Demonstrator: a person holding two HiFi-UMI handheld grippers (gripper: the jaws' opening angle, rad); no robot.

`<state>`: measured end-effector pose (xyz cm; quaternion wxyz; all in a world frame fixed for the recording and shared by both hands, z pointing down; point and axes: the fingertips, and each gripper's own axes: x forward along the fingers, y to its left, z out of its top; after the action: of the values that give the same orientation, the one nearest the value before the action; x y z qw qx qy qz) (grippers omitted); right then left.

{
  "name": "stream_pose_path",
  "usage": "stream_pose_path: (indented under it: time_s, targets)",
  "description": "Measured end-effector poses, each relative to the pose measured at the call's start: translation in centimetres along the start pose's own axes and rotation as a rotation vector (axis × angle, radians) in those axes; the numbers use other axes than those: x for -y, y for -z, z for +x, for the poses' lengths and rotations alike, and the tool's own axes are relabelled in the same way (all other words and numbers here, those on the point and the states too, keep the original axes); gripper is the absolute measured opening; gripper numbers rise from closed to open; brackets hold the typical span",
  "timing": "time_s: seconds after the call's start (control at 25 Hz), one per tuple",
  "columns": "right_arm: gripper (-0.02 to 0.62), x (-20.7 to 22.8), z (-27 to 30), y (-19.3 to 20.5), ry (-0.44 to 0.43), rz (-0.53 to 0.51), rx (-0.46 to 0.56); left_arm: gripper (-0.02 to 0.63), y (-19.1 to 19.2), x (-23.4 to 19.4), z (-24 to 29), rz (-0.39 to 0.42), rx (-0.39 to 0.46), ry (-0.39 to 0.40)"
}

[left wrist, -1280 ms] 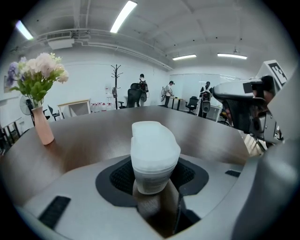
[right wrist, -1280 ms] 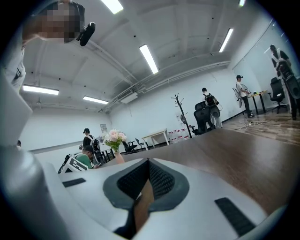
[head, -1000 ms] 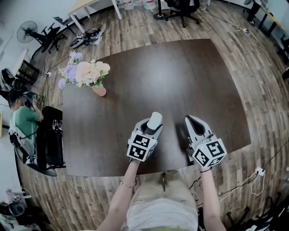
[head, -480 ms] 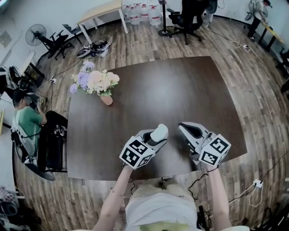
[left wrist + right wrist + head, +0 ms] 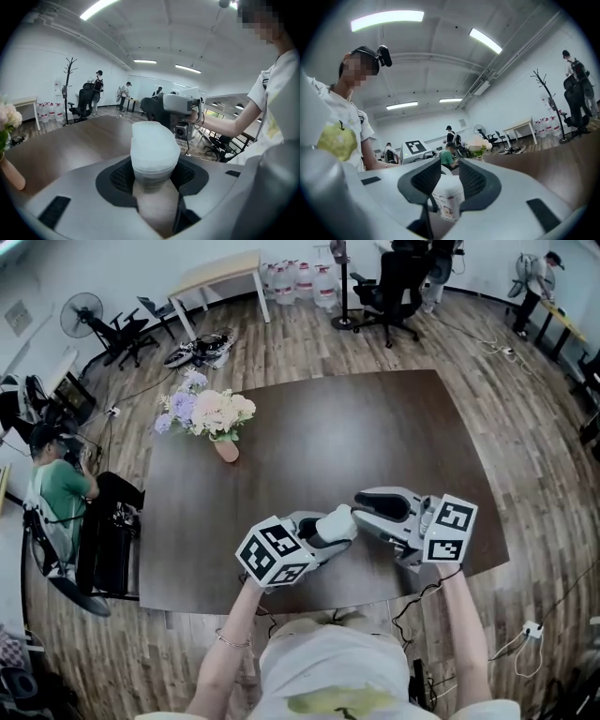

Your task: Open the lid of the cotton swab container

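The cotton swab container (image 5: 336, 521) is a small cylinder with a translucent white lid (image 5: 153, 149) and a printed label (image 5: 449, 198). My left gripper (image 5: 323, 531) is shut on its body above the near part of the dark table (image 5: 375, 427), lid pointing right. My right gripper (image 5: 363, 503) points left at the lid from close by. Its jaws are opening, and in the right gripper view the container shows in the gap between the fingers (image 5: 476, 180), which do not press on it. The lid sits closed on the container.
A vase of pale flowers (image 5: 214, 416) stands at the table's far left corner. A seated person (image 5: 52, 488) and dark equipment are on the floor to the left. Office chairs (image 5: 394, 277), water bottles (image 5: 300, 277) and a pale table (image 5: 220, 268) lie beyond.
Both grippers have turned toward each other. The right gripper's tips swung left up to the lid and its jaws have parted. The left gripper tilted the container to the right.
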<state>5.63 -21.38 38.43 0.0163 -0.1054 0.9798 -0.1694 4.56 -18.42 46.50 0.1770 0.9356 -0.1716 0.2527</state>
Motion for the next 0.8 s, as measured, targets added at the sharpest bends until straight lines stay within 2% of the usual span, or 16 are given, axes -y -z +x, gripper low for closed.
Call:
stream_pose_path:
  time_s: [0.24,0.36,0.64,0.8]
  targets:
    - [0.219,-1.9,1.6,0.0,-0.120,-0.012,-0.107,0.215,-0.8,1.5,-1.0,0.010,-0.003,0.093]
    - [0.256,-2.4,2.0,0.4,-0.164,-0.015,-0.159,0.215,-1.2,2.2,-1.4,0.011,-0.004,0.139]
    - [0.270,-4.2,2.8,1.2,-0.297,0.044,-0.256,0.215,-1.6,3.6,-2.0,0.038,-0.024,0.220]
    - [0.268,-4.6,3.2,1.6,-0.322,0.031,-0.300,0.215,-1.9,3.7,-2.1,0.038,-0.026,0.237]
